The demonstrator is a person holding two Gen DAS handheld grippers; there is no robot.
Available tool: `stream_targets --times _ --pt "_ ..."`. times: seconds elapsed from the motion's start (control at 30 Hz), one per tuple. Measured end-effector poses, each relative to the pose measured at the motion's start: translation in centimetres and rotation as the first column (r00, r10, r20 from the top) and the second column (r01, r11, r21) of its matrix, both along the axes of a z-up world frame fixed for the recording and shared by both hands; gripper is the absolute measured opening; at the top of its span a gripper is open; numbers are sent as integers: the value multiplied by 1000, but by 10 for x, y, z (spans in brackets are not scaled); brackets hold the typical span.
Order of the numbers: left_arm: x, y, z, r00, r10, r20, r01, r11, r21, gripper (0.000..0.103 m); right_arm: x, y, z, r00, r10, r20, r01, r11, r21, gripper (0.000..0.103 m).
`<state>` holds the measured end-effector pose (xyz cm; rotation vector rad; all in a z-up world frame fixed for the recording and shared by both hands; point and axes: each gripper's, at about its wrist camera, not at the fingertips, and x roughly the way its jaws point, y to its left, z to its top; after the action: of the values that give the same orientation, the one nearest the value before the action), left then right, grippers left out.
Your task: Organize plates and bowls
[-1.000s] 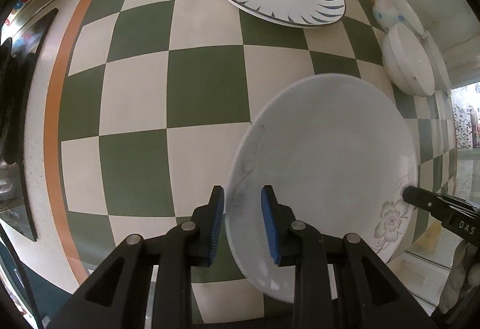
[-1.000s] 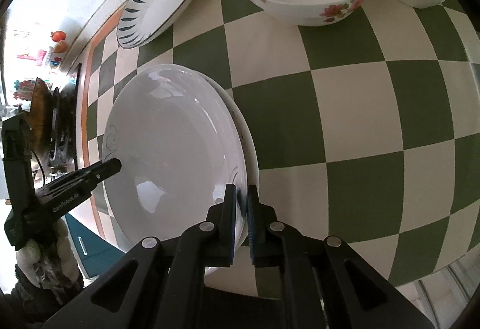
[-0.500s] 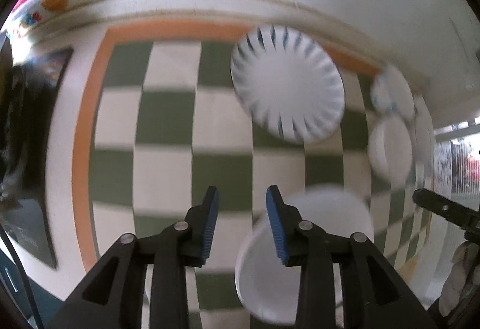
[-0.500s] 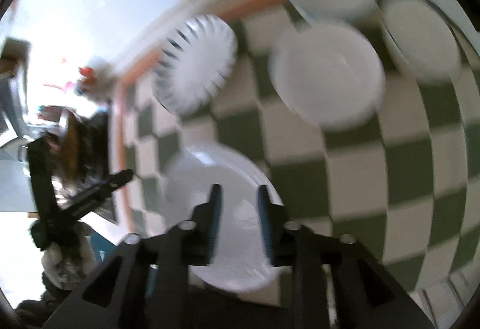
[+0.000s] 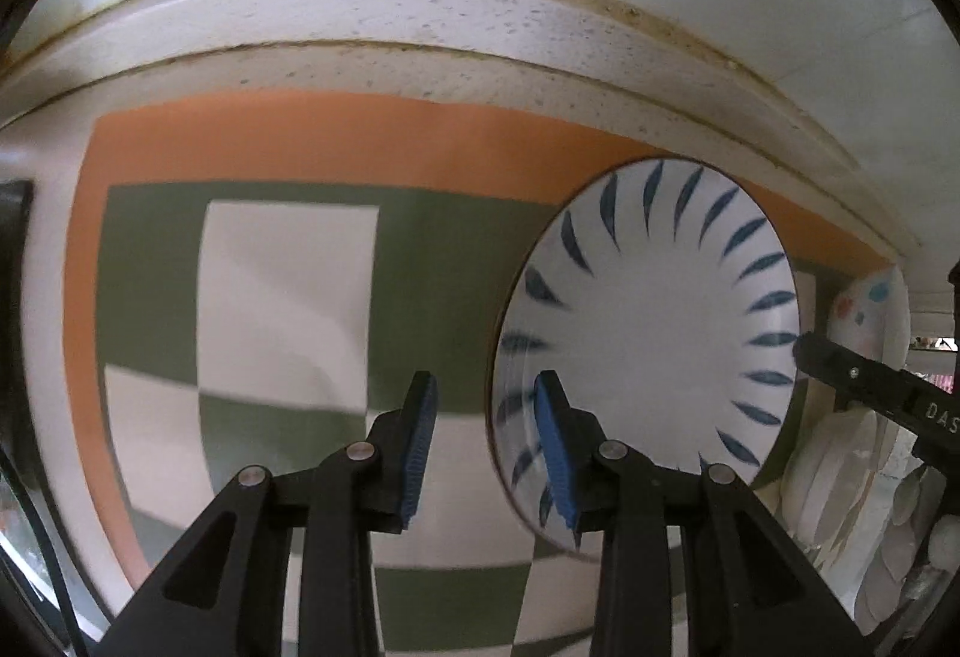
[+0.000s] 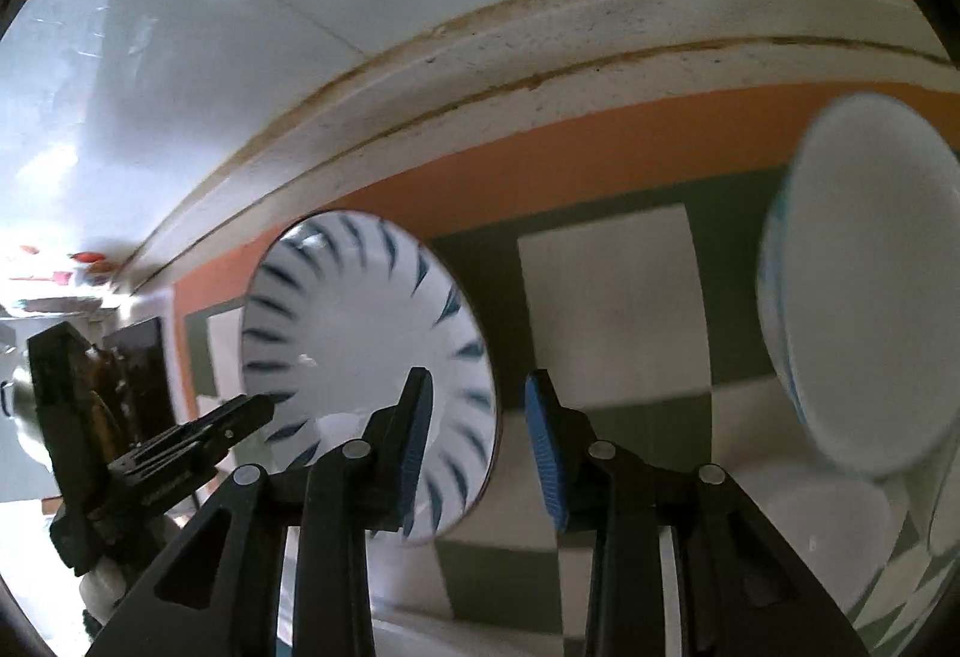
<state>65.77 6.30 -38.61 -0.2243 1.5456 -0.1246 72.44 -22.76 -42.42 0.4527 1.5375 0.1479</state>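
Observation:
A white plate with blue leaf marks (image 5: 648, 333) lies on the green and white checked mat (image 5: 288, 297), near its orange back border. In the left wrist view my left gripper (image 5: 486, 447) is open and straddles the plate's left rim, its right finger over the plate. Across the plate, the right gripper (image 5: 870, 393) comes in at the other side. The right wrist view shows the same plate (image 6: 348, 333), with my right gripper (image 6: 480, 447) open astride its right rim. No pad presses on the plate.
A bowl with coloured dots (image 5: 870, 315) and white bowls (image 5: 840, 477) crowd the right side. A large white bowl (image 6: 864, 297) and another (image 6: 828, 525) sit right of the plate. The white wall ledge (image 5: 420, 27) runs close behind. A dark stove (image 6: 138, 369) is at the left.
Both grippers have let go of the plain white plate, opened, and moved toward the back of the mat. They now stand at opposite rims of the blue-leaf plate.

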Motion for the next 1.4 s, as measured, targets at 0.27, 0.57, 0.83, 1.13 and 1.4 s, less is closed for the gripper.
stream_targets --times 0.27,0.57,0.83,1.13,1.4 --pt "10 -2 -4 1000 -19 16 19 1000 -19 15 13 9 -21 1000 25 -16 -25 1000 -2 10" --pt "-7 -20 14 998 -41 44 40 999 20 15 1 25 -11 997 70 15 -69 997 -37 9" --pt "-39 -34 44 995 -60 80 58 998 19 15 -32 21 24 996 69 52 -67 997 -22 9" --pt "-90 -44 77 989 -83 119 83 997 5 15 -100 14 66 994 66 89 -66 998 -6 9" --pt "-150 -36 92 987 -98 124 99 995 -3 15 -174 2 93 992 53 117 -58 997 41 9"
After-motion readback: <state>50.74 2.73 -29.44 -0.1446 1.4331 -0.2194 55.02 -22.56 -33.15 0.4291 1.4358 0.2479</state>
